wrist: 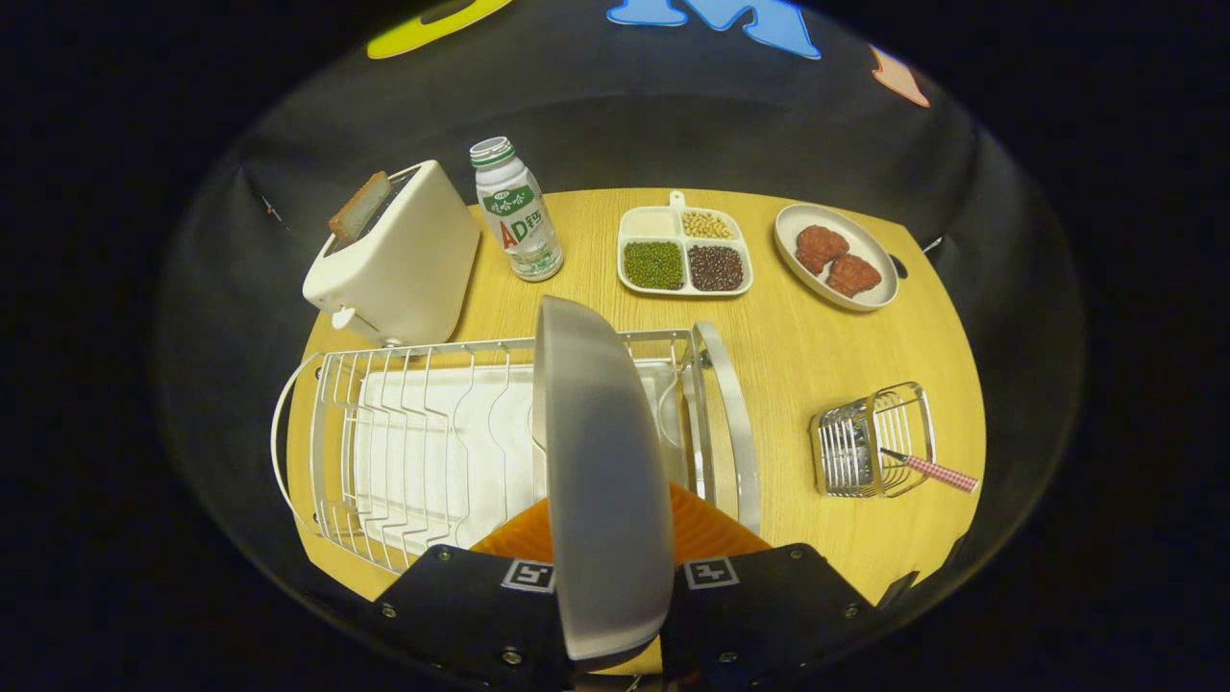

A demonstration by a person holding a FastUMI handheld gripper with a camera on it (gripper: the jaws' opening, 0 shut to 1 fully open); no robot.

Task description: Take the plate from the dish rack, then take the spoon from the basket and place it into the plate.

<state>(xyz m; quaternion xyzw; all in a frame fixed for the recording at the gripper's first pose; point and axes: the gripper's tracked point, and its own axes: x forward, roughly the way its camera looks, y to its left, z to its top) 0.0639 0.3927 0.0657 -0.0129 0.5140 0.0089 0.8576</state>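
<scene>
Gripper clamped on plate, held on edge above rack at table's near edge. Spoon in basket, right edge.

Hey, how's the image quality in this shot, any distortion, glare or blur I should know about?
Gripper view: strong fisheye bending, so the table edge and dish rack wires curve; light is warm and even over the table, falling off to dark at the wall; no harsh glare; the plate, held edge-on in the gripper, looks slightly soft up close, while the bottle and basket stay sharp.
</scene>
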